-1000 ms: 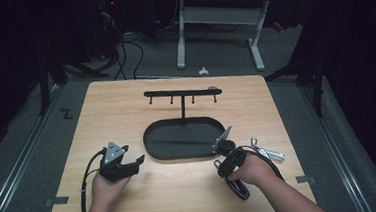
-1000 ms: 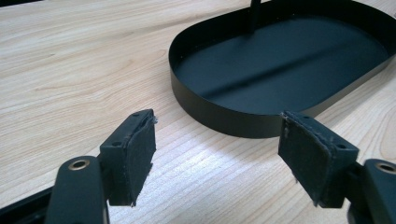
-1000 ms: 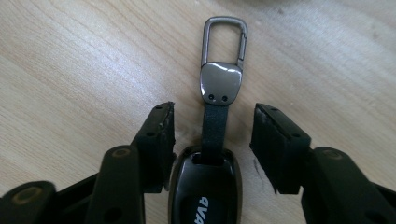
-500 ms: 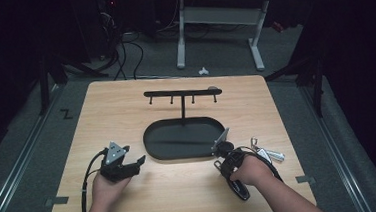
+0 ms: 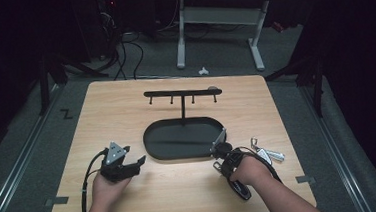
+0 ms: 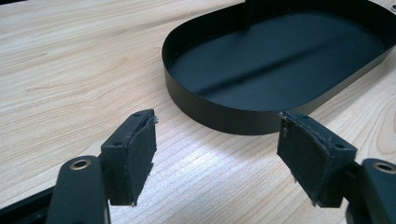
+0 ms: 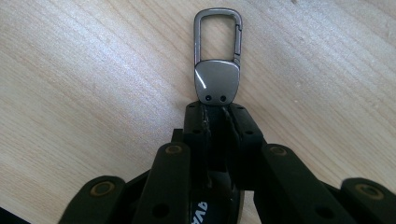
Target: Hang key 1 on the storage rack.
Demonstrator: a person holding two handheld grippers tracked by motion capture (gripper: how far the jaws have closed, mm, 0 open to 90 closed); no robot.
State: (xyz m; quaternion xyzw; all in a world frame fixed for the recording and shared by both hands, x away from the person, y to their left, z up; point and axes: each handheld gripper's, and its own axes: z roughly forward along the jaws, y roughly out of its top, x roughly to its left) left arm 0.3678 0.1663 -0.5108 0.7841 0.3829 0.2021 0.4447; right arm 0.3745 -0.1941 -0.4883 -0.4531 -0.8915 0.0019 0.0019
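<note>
At 4 o'clock of the tray (image 5: 150, 138), the right tool (image 7: 215, 109), jaws just closing, clamps the carabiner keychain (image 7: 217, 70); lift vertically, keeping grip firm.

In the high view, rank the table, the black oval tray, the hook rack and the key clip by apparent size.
1. table
2. black oval tray
3. hook rack, narrower than the tray
4. key clip, beside the right gripper

From above we look forward and down; our jaw cameras sit close, the left sharing the black oval metal tray (image 6: 280, 70) beyond its tongs.
</note>
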